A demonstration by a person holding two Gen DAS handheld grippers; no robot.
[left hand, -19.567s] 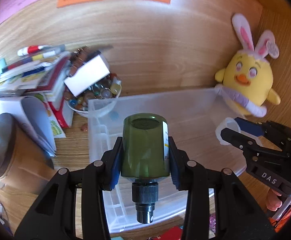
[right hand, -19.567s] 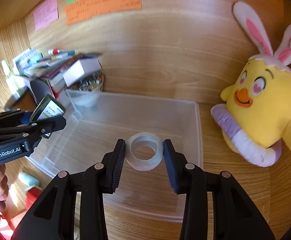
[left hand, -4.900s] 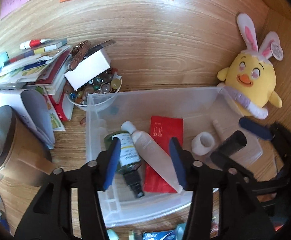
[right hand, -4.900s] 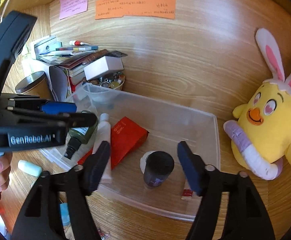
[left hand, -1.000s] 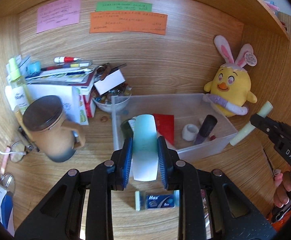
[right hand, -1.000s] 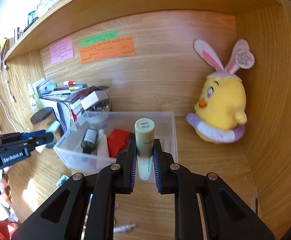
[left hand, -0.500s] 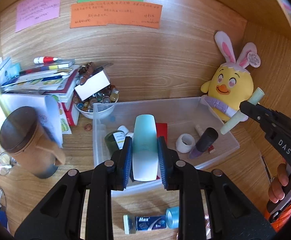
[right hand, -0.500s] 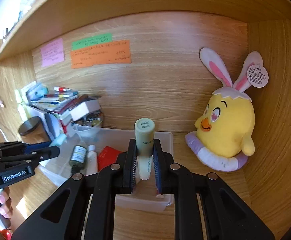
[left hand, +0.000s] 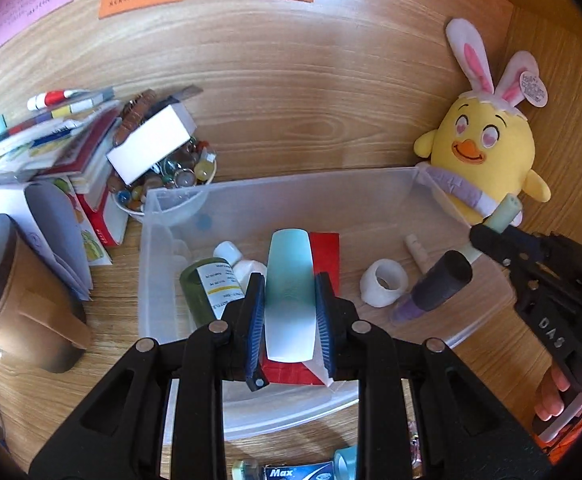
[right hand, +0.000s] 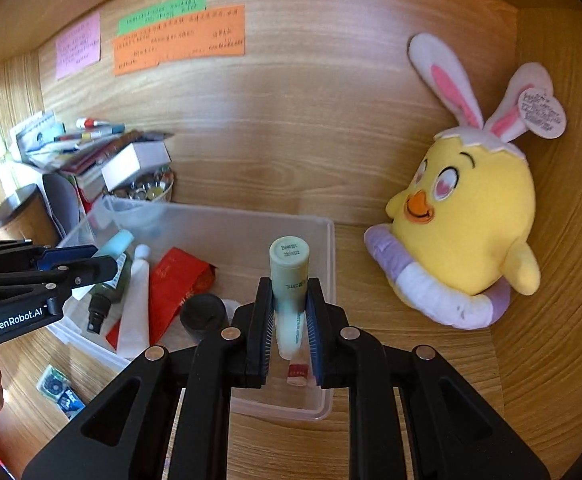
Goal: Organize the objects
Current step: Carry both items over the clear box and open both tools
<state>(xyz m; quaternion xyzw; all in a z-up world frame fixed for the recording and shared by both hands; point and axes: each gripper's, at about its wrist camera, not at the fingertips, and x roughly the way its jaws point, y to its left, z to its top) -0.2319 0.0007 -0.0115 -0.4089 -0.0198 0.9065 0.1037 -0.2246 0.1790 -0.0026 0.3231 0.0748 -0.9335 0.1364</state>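
The left gripper (left hand: 289, 312) has its jaws pressed on a teal tube (left hand: 289, 292). The right gripper (right hand: 289, 332) has its jaws pressed tight on a thin green tube (right hand: 289, 292). Both tubes hang in the air over the clear bin (left hand: 275, 200) on the tabletop (left hand: 503, 352).

The bin has things in it already. There is a green bottle (left hand: 205, 288), a white bottle (left hand: 237, 260), a red pack (left hand: 327, 248), a white ring (left hand: 385, 282) and a dark tube (left hand: 435, 286). A small stick (right hand: 297, 374) lies on the bin floor under the green tube.

A yellow chick toy (right hand: 467, 228) sits just beside the bin on the right. A bowl of beads (left hand: 171, 180), a pile of books (left hand: 51, 148) and a brown cup (left hand: 15, 300) sit on the left. A small blue box (left hand: 295, 472) lies on the tabletop near the front of the bin, so there looks to be more to tidy.

The step now looks like this: carry the two tubes to the bin and put them in. The teal tube hangs above the red pack. The green tube hangs over the right end of the bin.

Next, each hand should go down a bit more, so the tubes do not drop far. Then the jaws should open and let go. The dark tube and the ring are close to the green tube, so it needs a free spot, or it may knock them
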